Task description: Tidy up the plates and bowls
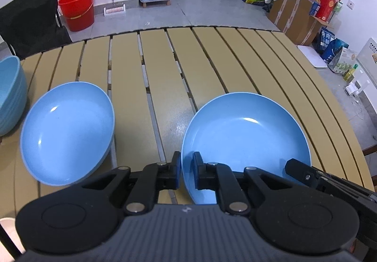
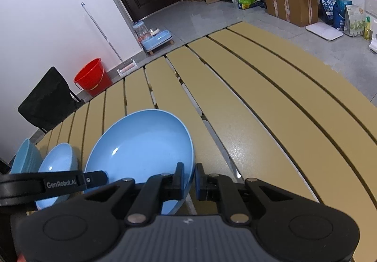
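Three light-blue dishes occupy the slatted tabletop. A shallow round plate (image 1: 245,144) sits lower right in the left wrist view, tilted, its near rim raised. A second plate (image 1: 67,132) lies lower left, also tilted. A ribbed bowl (image 1: 10,94) stands upright at the far left edge.

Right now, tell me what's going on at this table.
A person is working with two handheld grippers on a tan slatted table. Both grippers are shut on the same shallow round blue plate: the left gripper pinches its left rim, and the right gripper pinches its right rim. A second shallow blue plate sits further left, beside a ribbed blue bowl at the table's edge. The gripped plate looks tilted, perhaps just lifted.
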Action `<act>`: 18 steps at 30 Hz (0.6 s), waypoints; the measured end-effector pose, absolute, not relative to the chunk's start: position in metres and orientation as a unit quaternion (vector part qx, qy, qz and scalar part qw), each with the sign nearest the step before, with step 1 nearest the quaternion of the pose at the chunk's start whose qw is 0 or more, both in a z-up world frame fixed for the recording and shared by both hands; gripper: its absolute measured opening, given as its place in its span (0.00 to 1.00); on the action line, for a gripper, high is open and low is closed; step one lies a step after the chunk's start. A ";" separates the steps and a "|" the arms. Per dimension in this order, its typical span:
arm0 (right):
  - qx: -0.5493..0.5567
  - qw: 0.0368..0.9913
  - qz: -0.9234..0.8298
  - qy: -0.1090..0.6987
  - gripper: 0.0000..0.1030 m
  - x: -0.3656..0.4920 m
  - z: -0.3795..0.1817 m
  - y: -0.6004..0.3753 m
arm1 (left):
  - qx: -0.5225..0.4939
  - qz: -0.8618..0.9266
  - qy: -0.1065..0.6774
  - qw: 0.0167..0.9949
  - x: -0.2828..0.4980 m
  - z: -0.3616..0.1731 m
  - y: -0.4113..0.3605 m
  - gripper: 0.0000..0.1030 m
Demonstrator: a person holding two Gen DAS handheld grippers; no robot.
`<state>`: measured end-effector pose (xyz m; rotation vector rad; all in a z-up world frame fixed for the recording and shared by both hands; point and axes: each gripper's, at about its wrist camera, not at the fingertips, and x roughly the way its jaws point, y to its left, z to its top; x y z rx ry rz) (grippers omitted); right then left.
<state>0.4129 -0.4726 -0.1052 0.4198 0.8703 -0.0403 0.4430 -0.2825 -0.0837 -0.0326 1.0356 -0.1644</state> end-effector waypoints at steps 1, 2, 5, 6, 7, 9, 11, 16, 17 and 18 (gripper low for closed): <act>0.201 0.886 -0.019 0.417 0.08 0.410 -0.103 -0.472 | -0.016 -0.078 0.493 0.866 0.440 -0.081 -0.283 0.11; 0.201 0.887 -0.019 0.415 0.08 0.406 -0.100 -0.472 | -0.017 -0.078 0.491 0.867 0.436 -0.078 -0.282 0.11; 0.199 0.890 -0.018 0.411 0.08 0.394 -0.092 -0.469 | -0.020 -0.079 0.488 0.869 0.423 -0.070 -0.279 0.11; 0.199 0.890 -0.018 0.409 0.08 0.390 -0.090 -0.468 | -0.021 -0.079 0.488 0.869 0.419 -0.068 -0.277 0.11; 0.199 0.891 -0.017 0.408 0.08 0.385 -0.087 -0.467 | -0.022 -0.079 0.487 0.870 0.414 -0.066 -0.276 0.11; 0.196 0.893 -0.015 0.405 0.08 0.376 -0.081 -0.464 | -0.020 -0.079 0.485 0.871 0.404 -0.062 -0.272 0.11; 0.193 0.894 -0.012 0.403 0.08 0.369 -0.076 -0.459 | -0.018 -0.078 0.483 0.872 0.394 -0.056 -0.269 0.11; 0.187 0.898 -0.004 0.398 0.08 0.349 -0.064 -0.446 | -0.012 -0.073 0.463 0.883 0.369 -0.040 -0.257 0.11; 0.187 0.899 -0.002 0.397 0.08 0.345 -0.061 -0.444 | -0.010 -0.071 0.460 0.885 0.364 -0.037 -0.256 0.11; 0.186 0.899 -0.001 0.396 0.08 0.342 -0.059 -0.442 | -0.009 -0.070 0.458 0.886 0.358 -0.036 -0.254 0.11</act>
